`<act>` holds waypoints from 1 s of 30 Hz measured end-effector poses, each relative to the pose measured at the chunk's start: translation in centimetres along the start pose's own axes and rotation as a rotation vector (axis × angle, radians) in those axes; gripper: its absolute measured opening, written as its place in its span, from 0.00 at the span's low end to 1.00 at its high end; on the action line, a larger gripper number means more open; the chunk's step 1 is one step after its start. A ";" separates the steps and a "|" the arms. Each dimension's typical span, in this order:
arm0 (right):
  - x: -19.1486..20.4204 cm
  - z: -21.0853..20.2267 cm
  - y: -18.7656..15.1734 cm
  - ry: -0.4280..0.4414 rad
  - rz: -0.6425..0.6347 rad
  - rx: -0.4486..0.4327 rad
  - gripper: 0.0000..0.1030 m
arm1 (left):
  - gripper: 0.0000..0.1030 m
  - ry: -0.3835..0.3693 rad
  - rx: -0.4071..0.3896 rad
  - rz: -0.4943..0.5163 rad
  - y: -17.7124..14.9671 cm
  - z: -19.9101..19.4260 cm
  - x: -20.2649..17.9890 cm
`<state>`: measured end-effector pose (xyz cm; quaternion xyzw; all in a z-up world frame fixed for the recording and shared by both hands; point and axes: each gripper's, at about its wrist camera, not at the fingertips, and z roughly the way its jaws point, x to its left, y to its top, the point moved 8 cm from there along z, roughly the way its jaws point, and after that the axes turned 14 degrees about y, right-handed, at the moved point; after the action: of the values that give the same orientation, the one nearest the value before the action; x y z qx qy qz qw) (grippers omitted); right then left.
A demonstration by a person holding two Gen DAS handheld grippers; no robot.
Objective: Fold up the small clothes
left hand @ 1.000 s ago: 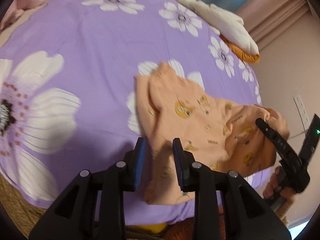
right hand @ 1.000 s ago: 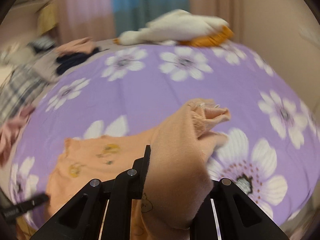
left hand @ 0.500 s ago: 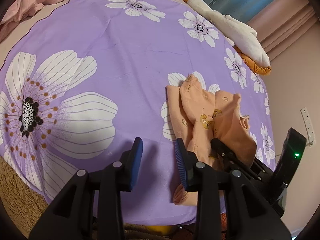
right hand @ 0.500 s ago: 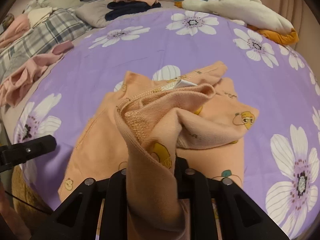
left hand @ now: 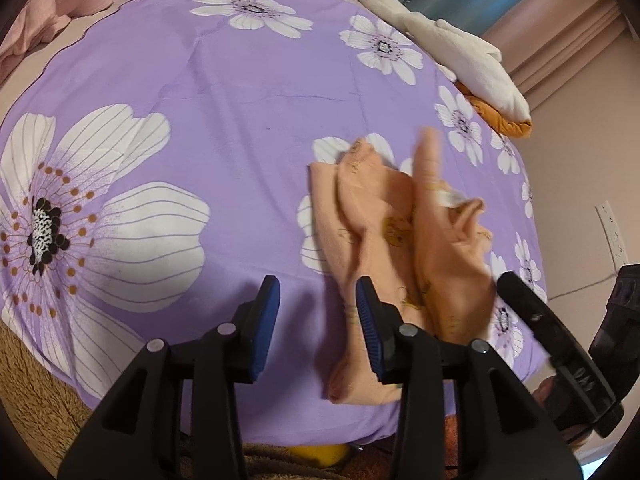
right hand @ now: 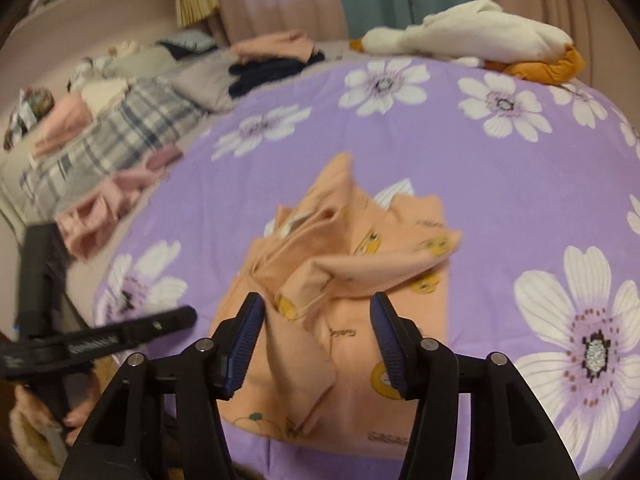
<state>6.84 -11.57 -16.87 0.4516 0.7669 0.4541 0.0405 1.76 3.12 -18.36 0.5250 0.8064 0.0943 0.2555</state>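
On the purple flowered bed sheet (right hand: 500, 168), my right gripper (right hand: 316, 338) jaws are opening over the rumpled peach printed garment (right hand: 360, 264), left gripper (left hand: 318, 324) apart, empty; loose folds may collapse.

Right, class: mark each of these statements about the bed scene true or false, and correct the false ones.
1. The peach garment lies on a purple floral bedsheet. True.
2. The garment is folded into a neat flat rectangle. False: it is bunched and rumpled.
3. The right gripper is clamped shut on the cloth. False: its jaws are opening, with cloth lying between them.
4. The left gripper has only bedsheet between its pads. True.
5. A white plush toy lies at the far edge of the bed. True.
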 end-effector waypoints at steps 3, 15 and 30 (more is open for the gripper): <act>-0.5 -1.3 0.4 0.025 0.029 -0.045 0.55 | 0.38 -0.034 -0.013 0.021 0.0 -0.7 -1.1; -2.1 2.6 -3.1 0.014 0.092 0.078 0.53 | 0.45 -0.104 -0.022 0.093 -0.4 -1.9 -4.8; 1.7 3.5 -5.9 0.153 0.018 0.190 0.52 | 0.49 -0.069 -0.015 0.033 0.1 -1.8 -1.7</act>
<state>3.58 -9.06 -22.62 0.4245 0.8031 0.4131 -0.0651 1.46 1.82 -16.28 0.5393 0.7875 0.0865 0.2855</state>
